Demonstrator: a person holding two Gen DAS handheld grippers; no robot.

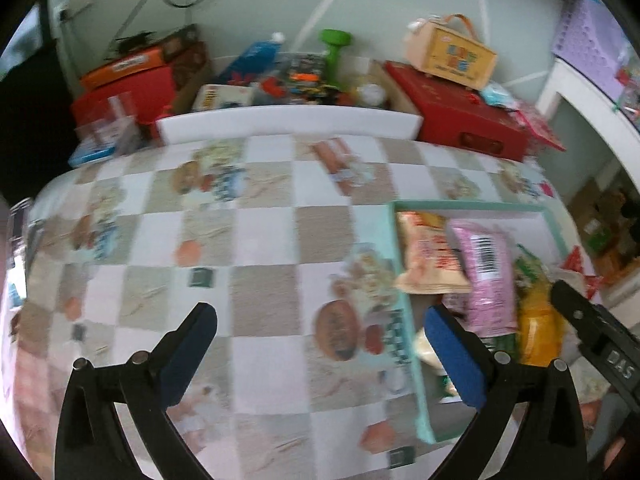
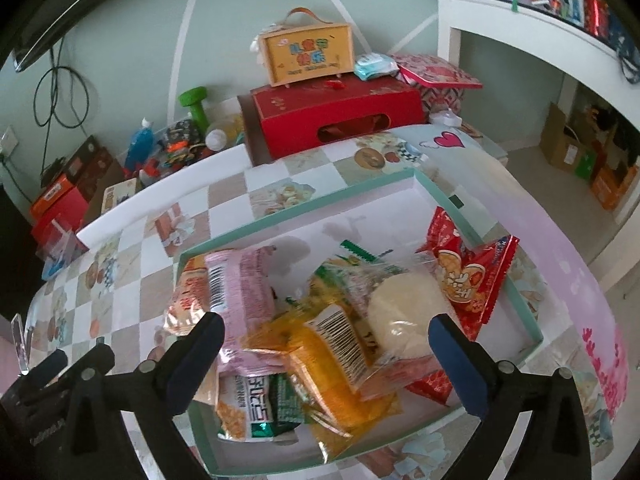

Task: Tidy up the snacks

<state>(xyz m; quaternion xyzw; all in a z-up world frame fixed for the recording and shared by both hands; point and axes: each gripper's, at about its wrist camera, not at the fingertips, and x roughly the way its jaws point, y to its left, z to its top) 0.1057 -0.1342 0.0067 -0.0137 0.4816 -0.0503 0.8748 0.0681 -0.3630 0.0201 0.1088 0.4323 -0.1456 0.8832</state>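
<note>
Checked beige-and-white tablecloth [image 1: 264, 240] is seen beneath the left gripper [image 1: 320, 344] in the left wrist view, its blue-padded jaws spread wide with nothing between them, the mint-green box [image 1: 404, 320] of snacks lying just to the right. In the right wrist view the right gripper [image 2: 326, 356] hangs over that box [image 2: 508, 248], jaws likewise spread and empty, above a pink packet [image 2: 240, 288], an orange packet [image 2: 332, 364], a pale round bun [image 2: 404, 312] and a red packet [image 2: 468, 276] piled inside.
</note>
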